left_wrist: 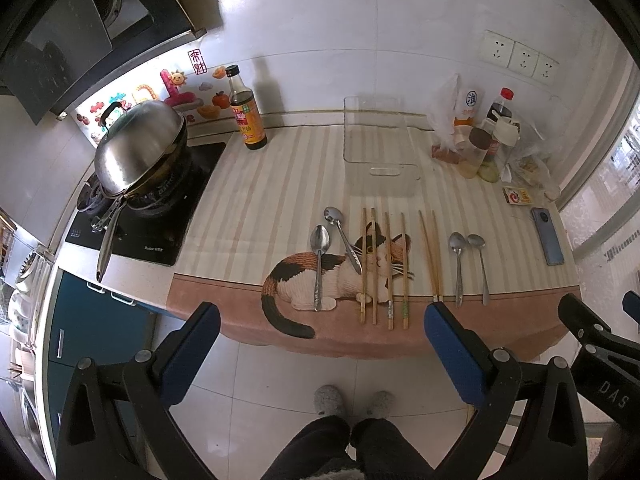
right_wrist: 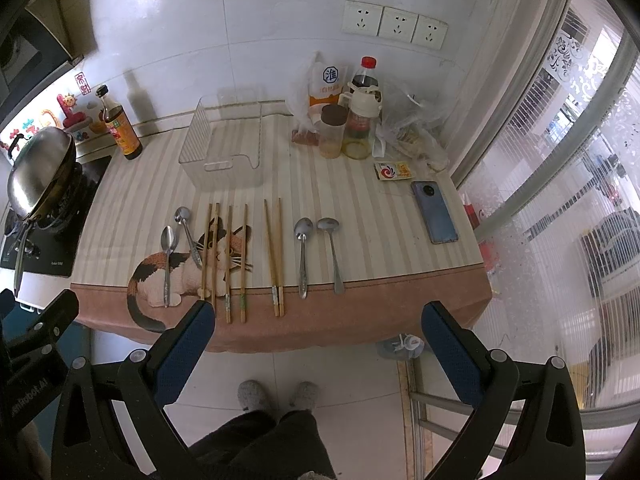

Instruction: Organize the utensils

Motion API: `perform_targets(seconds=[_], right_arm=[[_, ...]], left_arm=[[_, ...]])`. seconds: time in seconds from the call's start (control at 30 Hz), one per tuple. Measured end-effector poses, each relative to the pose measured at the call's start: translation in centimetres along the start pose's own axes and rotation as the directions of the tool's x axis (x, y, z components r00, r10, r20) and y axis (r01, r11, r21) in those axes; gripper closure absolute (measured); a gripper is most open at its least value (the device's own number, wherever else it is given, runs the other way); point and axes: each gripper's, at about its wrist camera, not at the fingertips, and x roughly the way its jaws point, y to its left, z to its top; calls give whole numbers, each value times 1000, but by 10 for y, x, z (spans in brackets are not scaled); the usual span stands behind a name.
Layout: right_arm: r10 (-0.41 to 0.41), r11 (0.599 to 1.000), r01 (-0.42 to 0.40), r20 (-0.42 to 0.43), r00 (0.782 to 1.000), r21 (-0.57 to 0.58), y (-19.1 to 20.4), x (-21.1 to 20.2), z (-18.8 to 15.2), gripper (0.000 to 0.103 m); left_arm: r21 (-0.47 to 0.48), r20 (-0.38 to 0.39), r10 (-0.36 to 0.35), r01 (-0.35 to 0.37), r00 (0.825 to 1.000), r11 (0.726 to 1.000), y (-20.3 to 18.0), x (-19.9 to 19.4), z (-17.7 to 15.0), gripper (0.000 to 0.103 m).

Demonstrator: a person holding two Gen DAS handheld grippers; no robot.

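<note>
- On the cat-print mat [left_wrist: 248, 200], four spoons [left_wrist: 320, 264] and three chopstick pairs [left_wrist: 370, 264] lie in a row
- Clear bin [left_wrist: 380, 148] behind holds nothing; sorting not begun
- Left gripper [left_wrist: 320, 340] and right gripper [right_wrist: 318, 336] hang spread wide, grasping nothing

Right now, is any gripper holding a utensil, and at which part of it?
Nothing is held. The left gripper and right gripper are both open, short of the counter; the spoons and chopsticks lie untouched.

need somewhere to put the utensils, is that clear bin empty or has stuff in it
Empty. Through the clear bin only the striped cloth shows; spoons and chopsticks lie in front of it.
</note>
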Motion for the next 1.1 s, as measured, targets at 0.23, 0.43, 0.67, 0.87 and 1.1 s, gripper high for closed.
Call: perform_targets(seconds=[0.23, 0.43, 0.67, 0.87, 1.1], right_arm=[[0, 1000, 0, 0, 1000, 0, 1, 0, 0, 0], [1, 1000, -1, -1, 1000, 0, 1, 2, 2, 0], [1, 1000, -1, -3, 1000, 0, 3, 4, 4, 0], [1, 1000, -1, -3, 1000, -1, 4, 4, 4, 0], [-1, 1000, 1, -8, 1000, -4, 5, 7, 5, 0]], left_arm=[[0, 0, 1, -1, 1000, 1000, -1, 0, 0, 0], [-1, -2, 2, -2, 1000, 1000, -1, 2, 0, 0], [1, -1, 3, -3, 1000, 1000, 1, 5, -1, 0], [3, -4, 0, 0, 1000, 1000, 4, 8, -2, 0], [5, -9, -3, 3, 1000, 1000, 3, 11, -2, 0]])
